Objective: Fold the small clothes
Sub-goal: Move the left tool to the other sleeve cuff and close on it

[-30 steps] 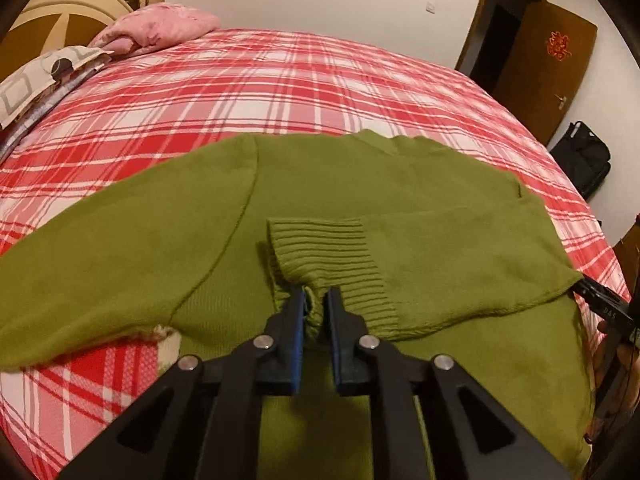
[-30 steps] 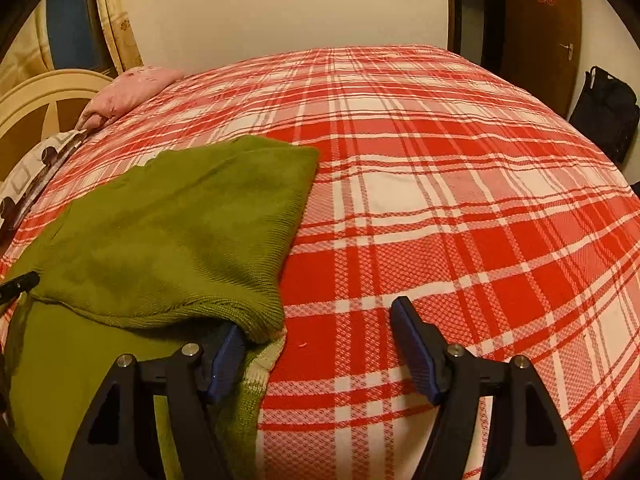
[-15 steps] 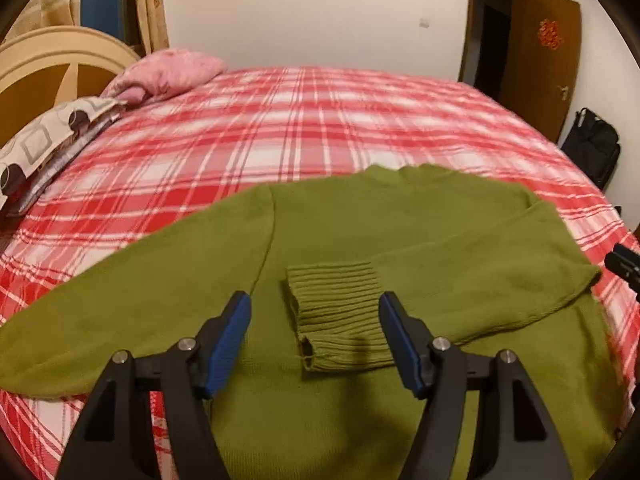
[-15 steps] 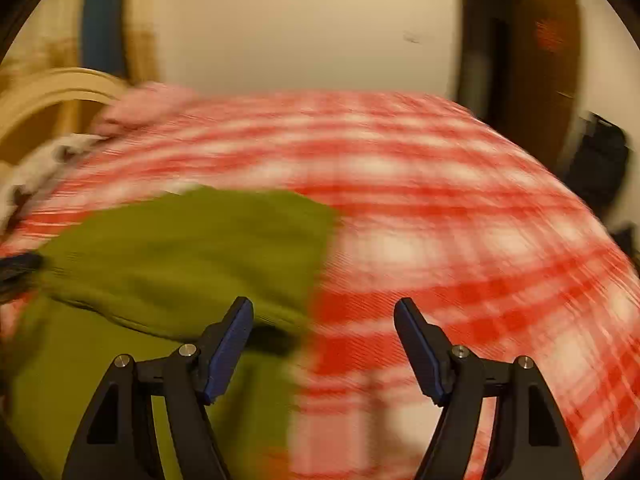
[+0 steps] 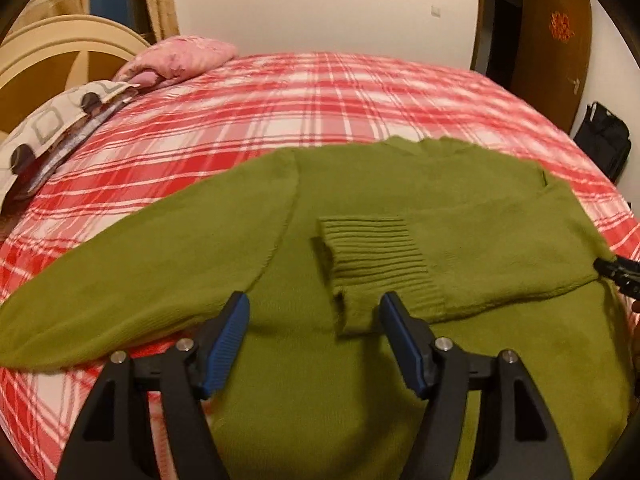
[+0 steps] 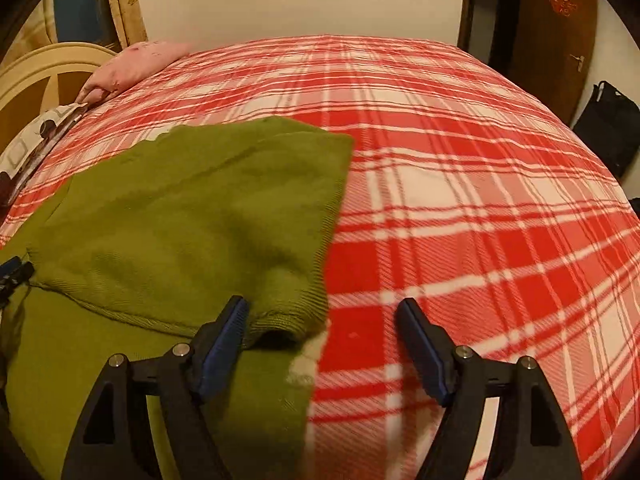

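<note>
Olive-green knit sweater [image 5: 360, 184] flat on the bed, one sleeve folded across the body, ribbed cuff [image 5: 376, 260] central

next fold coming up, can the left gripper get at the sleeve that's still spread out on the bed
Probably yes: the left gripper is open and empty, and the unfolded sleeve lies flat beside it on the plaid bedspread with nothing covering it.

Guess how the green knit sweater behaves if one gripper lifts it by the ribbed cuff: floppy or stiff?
Likely floppy: the sweater lies limp and follows the plaid bedspread. The cuff would probably rise first, its folded sleeve unfolding behind it. The thick rib knit looks grippy, not slippery. It probably drags on the bedspread rather than sliding.
</note>
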`<state>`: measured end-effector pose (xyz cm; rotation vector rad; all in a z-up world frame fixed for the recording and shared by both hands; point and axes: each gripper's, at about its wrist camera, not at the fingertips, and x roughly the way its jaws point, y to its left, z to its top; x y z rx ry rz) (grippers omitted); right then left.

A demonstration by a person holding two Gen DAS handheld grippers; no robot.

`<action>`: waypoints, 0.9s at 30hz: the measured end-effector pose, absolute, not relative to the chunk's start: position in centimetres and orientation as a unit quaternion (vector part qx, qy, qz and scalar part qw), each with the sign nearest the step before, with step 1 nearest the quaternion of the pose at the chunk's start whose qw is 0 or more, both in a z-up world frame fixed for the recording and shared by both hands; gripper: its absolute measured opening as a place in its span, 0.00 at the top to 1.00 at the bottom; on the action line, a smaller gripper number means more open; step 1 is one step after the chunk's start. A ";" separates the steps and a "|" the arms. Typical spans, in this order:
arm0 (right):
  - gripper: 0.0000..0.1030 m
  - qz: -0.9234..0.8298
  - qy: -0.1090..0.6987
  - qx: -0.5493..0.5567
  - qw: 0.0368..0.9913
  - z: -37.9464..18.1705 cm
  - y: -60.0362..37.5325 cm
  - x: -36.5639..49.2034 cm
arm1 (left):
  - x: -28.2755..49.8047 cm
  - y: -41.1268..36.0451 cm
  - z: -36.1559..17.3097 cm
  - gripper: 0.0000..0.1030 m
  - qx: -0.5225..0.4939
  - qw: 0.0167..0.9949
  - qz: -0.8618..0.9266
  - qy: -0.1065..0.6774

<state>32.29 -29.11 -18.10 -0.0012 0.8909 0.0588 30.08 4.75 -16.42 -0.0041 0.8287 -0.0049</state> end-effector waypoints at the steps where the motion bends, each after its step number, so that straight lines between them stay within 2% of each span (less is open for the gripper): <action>1: 0.25 0.026 0.431 -0.008 0.902 -18.1 -28.8 32.1 | 29.6 5.1 -16.3 0.28 -0.003 0.917 0.001 0.400; 4: 0.24 0.018 0.433 -0.012 0.901 -18.1 -28.5 32.3 | 27.9 6.9 -16.1 0.25 -0.010 0.919 0.011 0.395; 10: 0.24 -0.004 0.433 -0.043 0.900 -17.1 -27.7 31.0 | 27.4 8.6 -15.8 0.25 -0.044 0.919 0.023 0.392; 13: 0.24 -0.021 0.417 -0.071 0.906 -15.8 -26.2 30.4 | 28.1 7.7 -15.4 0.15 -0.052 0.921 0.026 0.385; 19: 0.24 0.073 0.399 -0.075 0.911 -13.5 -18.9 31.8 | 30.7 5.8 -16.0 0.14 -0.025 0.914 0.059 0.401; 23: 0.24 0.122 0.430 -0.059 0.893 -15.3 -14.1 34.0 | 30.7 5.9 -17.8 0.14 -0.003 0.898 0.057 0.436; 26: 0.24 0.118 0.452 -0.068 0.882 -17.6 -12.1 34.4 | 29.5 7.0 -17.5 0.14 -0.030 0.902 0.042 0.429; 27: 0.24 0.111 0.436 -0.075 0.890 -17.6 -11.9 33.6 | 29.0 7.5 -17.2 0.14 -0.033 0.903 0.043 0.427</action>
